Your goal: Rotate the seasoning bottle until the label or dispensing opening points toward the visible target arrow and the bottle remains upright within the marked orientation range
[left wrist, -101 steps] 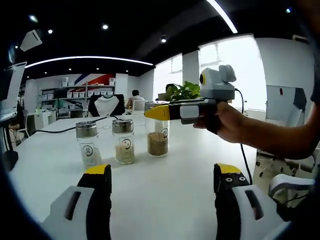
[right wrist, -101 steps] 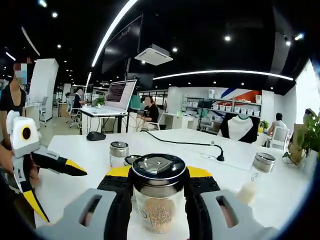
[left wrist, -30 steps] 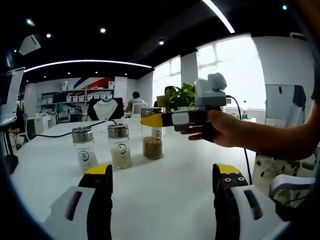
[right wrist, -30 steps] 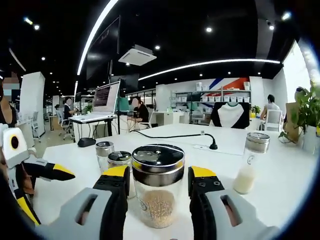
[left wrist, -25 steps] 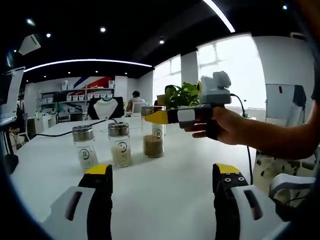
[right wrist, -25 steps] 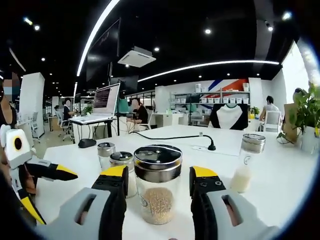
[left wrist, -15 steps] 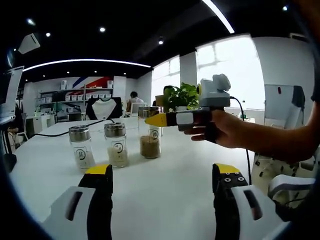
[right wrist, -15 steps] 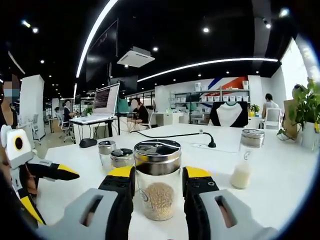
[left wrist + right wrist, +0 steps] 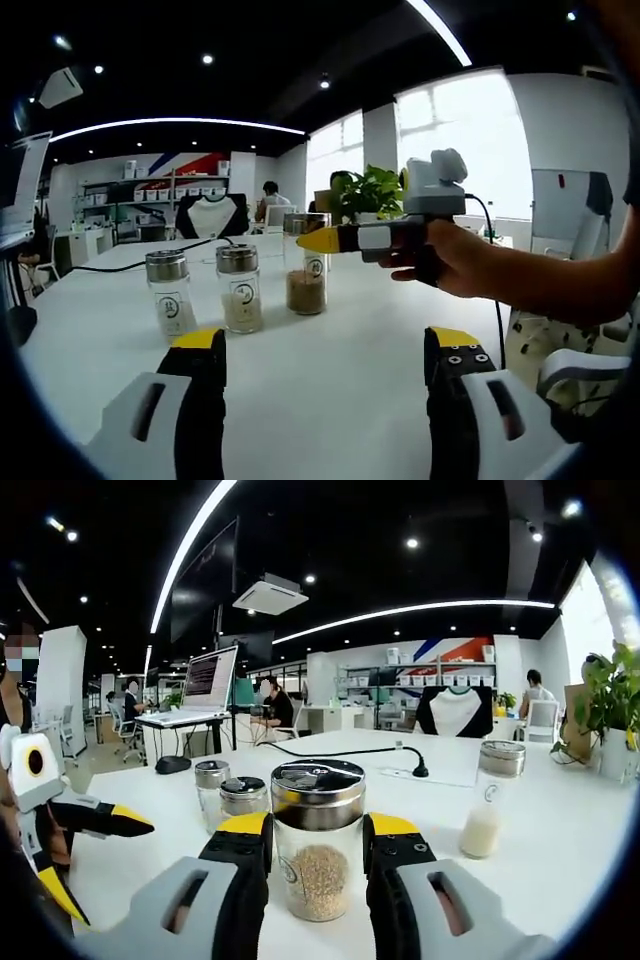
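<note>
In the middle of the right gripper view, the right gripper [image 9: 316, 852] has its jaws pinching the seasoning bottle [image 9: 317, 840], which stands upright on the white table [image 9: 560, 870]. The left gripper [image 9: 325, 365] waits low with jaws spread wide. This looks like the turning step; next comes a slow twist (no arrow can be seen)

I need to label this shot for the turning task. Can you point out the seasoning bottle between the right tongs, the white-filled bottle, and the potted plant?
Seasoning bottle [image 9: 318, 865]: right gripper view, glass body over the brown grains.
White-filled bottle [image 9: 484, 820]: right gripper view, lower glass body.
Potted plant [image 9: 368, 192]: left gripper view, green leaves.
</note>
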`<state>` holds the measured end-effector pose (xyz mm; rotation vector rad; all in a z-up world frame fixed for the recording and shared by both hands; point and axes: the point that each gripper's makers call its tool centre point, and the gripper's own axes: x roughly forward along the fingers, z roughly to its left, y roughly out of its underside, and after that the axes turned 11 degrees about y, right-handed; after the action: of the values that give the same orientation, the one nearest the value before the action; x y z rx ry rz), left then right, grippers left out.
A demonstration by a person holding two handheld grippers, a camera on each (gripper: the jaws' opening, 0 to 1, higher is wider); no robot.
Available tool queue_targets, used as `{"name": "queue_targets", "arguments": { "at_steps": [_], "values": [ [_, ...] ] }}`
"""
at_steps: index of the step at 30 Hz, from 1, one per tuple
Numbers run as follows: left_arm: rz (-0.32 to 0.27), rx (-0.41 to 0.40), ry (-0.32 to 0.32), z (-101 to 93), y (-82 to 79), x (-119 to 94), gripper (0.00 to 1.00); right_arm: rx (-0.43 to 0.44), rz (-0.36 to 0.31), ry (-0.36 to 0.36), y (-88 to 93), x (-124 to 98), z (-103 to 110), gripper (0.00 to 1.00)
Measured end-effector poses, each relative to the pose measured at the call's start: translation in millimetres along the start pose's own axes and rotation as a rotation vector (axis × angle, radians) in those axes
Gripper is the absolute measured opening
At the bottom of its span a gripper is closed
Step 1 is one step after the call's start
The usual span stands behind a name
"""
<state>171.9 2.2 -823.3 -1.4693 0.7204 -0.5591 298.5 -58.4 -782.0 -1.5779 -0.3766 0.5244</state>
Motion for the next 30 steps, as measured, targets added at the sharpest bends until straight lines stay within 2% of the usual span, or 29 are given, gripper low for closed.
{"name": "queue_targets", "arguments": {
  "at_steps": [26, 30],
  "values": [
    [-0.011, -0.004, -0.006, -1.5, -1.9, -3.7, 0.86, 0.011, 0.027, 0.008, 2.1, -2.0, -0.4, 0.35],
    [-0.01, -0.004, -0.005, -2.6, -2.3, -4.2, 0.86, -0.002, 0.009, 0.009, 0.9, -7.6, -1.6, 0.35]
  ]
}}
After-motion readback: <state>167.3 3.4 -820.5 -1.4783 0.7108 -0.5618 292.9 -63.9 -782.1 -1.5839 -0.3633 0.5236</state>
